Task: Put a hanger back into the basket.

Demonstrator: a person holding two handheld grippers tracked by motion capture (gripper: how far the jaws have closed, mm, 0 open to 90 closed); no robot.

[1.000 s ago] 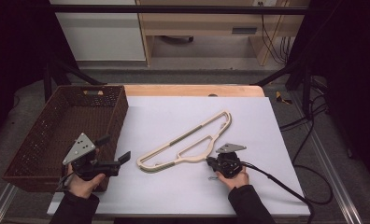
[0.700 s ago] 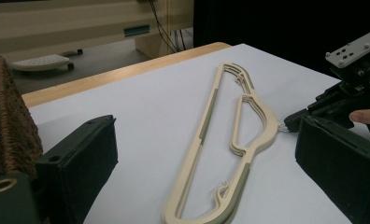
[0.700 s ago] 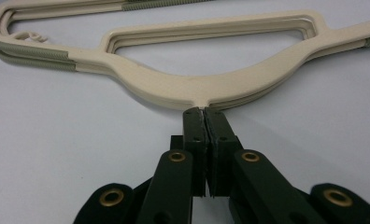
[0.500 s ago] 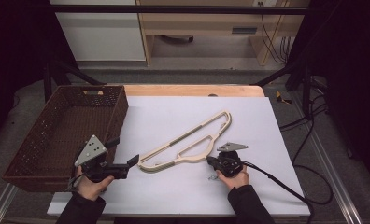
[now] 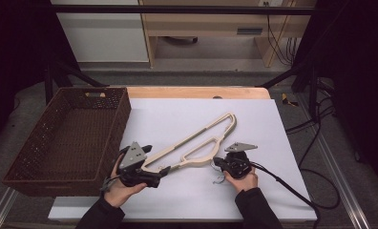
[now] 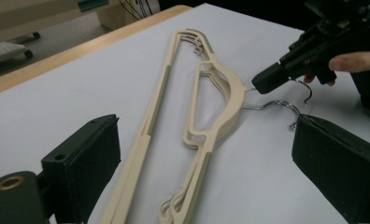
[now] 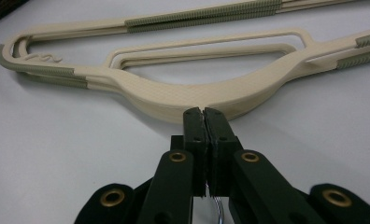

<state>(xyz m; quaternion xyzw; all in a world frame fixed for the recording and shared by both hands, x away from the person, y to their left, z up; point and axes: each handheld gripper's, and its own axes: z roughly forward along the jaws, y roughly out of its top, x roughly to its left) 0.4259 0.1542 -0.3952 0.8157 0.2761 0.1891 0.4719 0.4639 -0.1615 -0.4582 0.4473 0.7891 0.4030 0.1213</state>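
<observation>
Now, cream hangers stacked on white bench, right tongs clamped on their wire hooks at five o'clock, left tongs apart, straddling their seven o'clock end.

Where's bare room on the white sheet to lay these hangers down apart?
Free: the far right of the white sheet, beyond the hangers, and its near strip between both forearms. Crowded: the middle, where the left gripper and right gripper flank the hangers, and beside the basket.
</observation>
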